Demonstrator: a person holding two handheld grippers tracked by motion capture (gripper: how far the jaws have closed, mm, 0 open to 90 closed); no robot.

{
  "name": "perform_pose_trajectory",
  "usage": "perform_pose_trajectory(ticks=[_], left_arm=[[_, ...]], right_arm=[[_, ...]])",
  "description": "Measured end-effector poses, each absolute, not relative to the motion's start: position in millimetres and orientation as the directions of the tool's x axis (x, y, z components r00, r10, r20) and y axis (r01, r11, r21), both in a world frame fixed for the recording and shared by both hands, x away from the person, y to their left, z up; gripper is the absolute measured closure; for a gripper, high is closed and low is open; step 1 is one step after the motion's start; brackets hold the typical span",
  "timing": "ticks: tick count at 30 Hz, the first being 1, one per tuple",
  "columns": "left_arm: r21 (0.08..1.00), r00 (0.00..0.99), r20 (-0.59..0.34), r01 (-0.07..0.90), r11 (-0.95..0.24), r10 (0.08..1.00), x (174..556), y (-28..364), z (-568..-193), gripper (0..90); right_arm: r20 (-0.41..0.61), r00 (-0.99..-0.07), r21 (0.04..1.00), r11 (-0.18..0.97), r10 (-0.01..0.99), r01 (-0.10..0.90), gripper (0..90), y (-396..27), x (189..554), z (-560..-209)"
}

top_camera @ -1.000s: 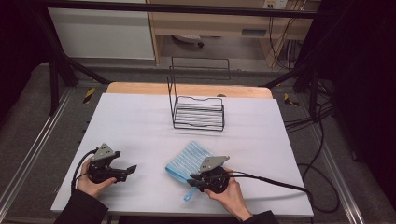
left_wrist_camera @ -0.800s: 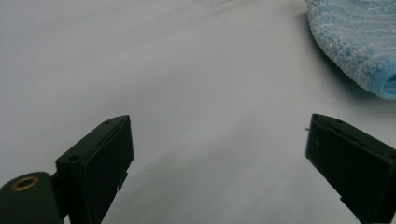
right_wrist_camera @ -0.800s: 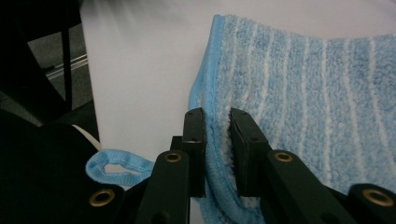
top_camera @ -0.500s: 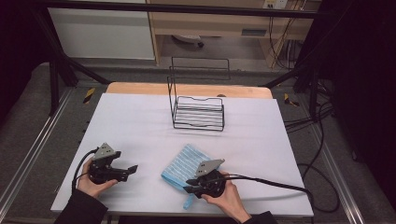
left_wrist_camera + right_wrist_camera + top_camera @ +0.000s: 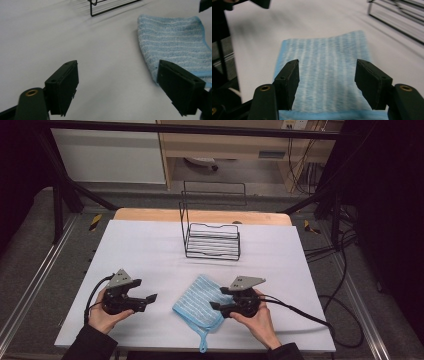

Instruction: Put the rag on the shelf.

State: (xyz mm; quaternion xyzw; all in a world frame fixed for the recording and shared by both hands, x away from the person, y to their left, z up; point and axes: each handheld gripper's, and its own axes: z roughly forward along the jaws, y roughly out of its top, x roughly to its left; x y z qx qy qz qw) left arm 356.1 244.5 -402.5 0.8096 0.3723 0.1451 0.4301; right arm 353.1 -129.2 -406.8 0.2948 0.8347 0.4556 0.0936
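Note:
A folded blue striped towel (image 5: 196,299) lies flat on the white table (image 5: 145,250) near its front edge, its hanging loop (image 5: 202,346) pointing at the person. My right gripper (image 5: 216,306) hovers over the towel's right edge. Its jaws have just been opening and now stand apart above the cloth (image 5: 325,47), not pressing on it. My left gripper (image 5: 150,298) is held left of the towel (image 5: 172,42), a gap away. Its jaws have just closed a little but remain wide over bare table, with nothing between them.
A black wire rack (image 5: 212,240) stands upright at the middle back of the table, and its base shows in the left gripper view (image 5: 112,6). Cables (image 5: 320,320) trail off the right side. The table's front edge runs just behind both hands.
The right gripper's jaws have gone from shut on the towel's edge to open, letting it go, and that hand has shifted right. The left gripper has lifted slightly and moved right.

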Motion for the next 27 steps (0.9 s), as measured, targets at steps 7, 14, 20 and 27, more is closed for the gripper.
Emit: perform_pose_trajectory(ticks=[7, 14, 20, 27], left_arm=[[0.783, 0.701, -0.082, 0.485, -0.390, 0.708, 364.3, 213.9, -399.1, 27.0], [0.733, 0.720, -0.124, 0.530, -0.426, 0.683, 369.0, 183.4, -414.5, 38.8], [0.686, 0.728, -0.150, 0.563, -0.460, 0.669, 365.4, 173.2, -432.5, 52.8], [0.669, 0.737, -0.152, 0.567, -0.481, 0.658, 361.5, 168.6, -438.2, 63.1]], right_arm=[[0.124, -0.722, 0.788, 0.375, 0.681, 0.489, 31.1, -149.8, 373.1, -416.4], [0.168, -0.672, 0.758, 0.342, 0.721, 0.556, 41.5, -161.0, 376.1, -433.3], [0.204, -0.646, 0.728, 0.327, 0.735, 0.603, 52.6, -158.3, 377.3, -446.2], [0.211, -0.641, 0.711, 0.335, 0.738, 0.619, 56.3, -155.1, 376.2, -452.1]])
